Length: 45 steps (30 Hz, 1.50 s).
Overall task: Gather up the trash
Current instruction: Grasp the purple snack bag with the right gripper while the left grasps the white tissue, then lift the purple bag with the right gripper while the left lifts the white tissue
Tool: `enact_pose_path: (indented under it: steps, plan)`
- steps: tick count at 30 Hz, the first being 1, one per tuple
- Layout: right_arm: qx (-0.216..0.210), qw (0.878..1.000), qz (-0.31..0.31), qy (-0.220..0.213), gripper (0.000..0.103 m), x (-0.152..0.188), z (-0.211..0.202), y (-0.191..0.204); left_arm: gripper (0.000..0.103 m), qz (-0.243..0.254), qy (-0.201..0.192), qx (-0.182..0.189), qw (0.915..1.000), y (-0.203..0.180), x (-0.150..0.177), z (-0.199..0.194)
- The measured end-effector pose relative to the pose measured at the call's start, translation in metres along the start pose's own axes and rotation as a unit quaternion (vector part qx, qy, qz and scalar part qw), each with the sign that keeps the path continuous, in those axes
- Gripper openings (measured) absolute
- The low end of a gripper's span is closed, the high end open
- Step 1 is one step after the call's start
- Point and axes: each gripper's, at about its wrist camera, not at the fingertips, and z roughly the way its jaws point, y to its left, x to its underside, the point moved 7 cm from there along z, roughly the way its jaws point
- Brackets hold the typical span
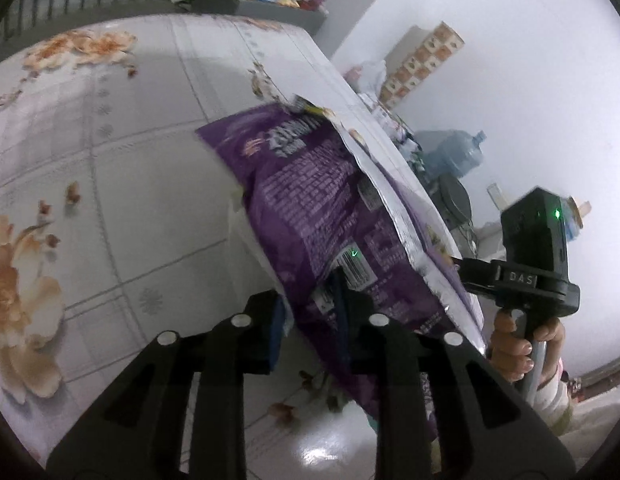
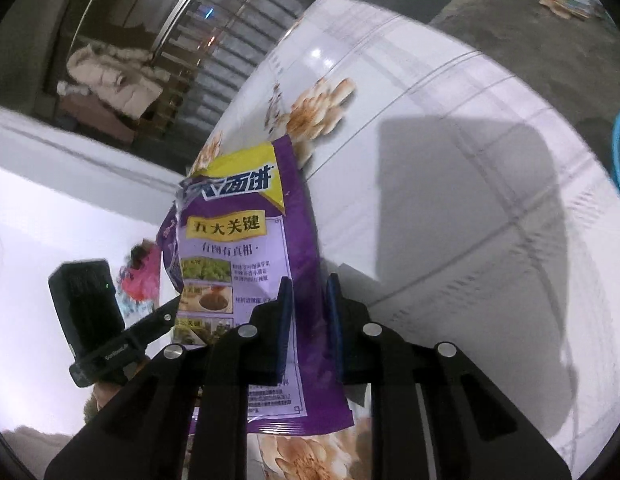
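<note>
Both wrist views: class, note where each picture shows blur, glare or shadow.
Left wrist view: the purple bag and its print are smeared by motion blur, and glare shines on the floor at the bottom. Right wrist view: the bag's print reads sharply, and a big dark shadow falls on the floor.

Glossy purple plastic wrapper (image 2: 265, 280), foil-silver inside, sits between matt black plastic fingers (image 2: 281, 312). Beneath them, the tabletop (image 2: 450, 200) shines smooth.

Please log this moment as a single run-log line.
step: carry | object: purple wrapper | left gripper: gripping it | right gripper: gripping it | below: floral table
</note>
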Motion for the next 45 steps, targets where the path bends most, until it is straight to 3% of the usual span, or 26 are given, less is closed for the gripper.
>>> enact_pose_path:
  steps: [2,5,12,15,18,23,30,40,45]
  plan:
    - [-0.015,1.000,0.016,-0.011,0.020,-0.002,-0.007,-0.005,0.035,-0.002,-0.020,-0.013,0.9997,0.003,-0.004,-0.011]
    - [-0.025,0.999,0.041,-0.025,0.027,-0.004,-0.014,-0.014,0.037,0.008,-0.049,-0.040,0.9980,0.006,-0.009,-0.027]
    - [-0.050,0.996,0.069,-0.038,0.032,-0.005,-0.023,-0.022,0.041,0.030,-0.096,-0.099,0.9900,0.018,-0.020,-0.054]
    - [-0.060,0.995,0.074,-0.038,0.034,-0.007,-0.024,-0.022,0.041,0.031,-0.112,-0.109,0.9873,0.020,-0.026,-0.063]
    - [-0.068,0.994,0.078,-0.039,0.040,-0.012,-0.019,-0.018,0.041,0.040,-0.124,-0.094,0.9870,0.014,-0.028,-0.068]
    - [-0.084,0.993,0.081,-0.031,0.043,-0.022,-0.013,-0.015,0.038,0.070,-0.100,-0.056,0.9909,-0.010,-0.029,-0.047]
    - [-0.092,0.992,0.083,0.009,0.043,-0.043,0.017,-0.010,0.024,0.091,-0.038,-0.071,0.9926,-0.006,-0.014,-0.001]
    - [-0.119,0.989,0.074,0.056,0.043,-0.060,0.042,0.003,0.020,0.101,-0.039,-0.055,0.9927,-0.004,-0.009,-0.002]
    - [-0.106,0.990,0.065,0.070,0.043,-0.065,0.047,0.007,0.017,0.097,-0.037,-0.050,0.9934,-0.003,-0.008,-0.002]
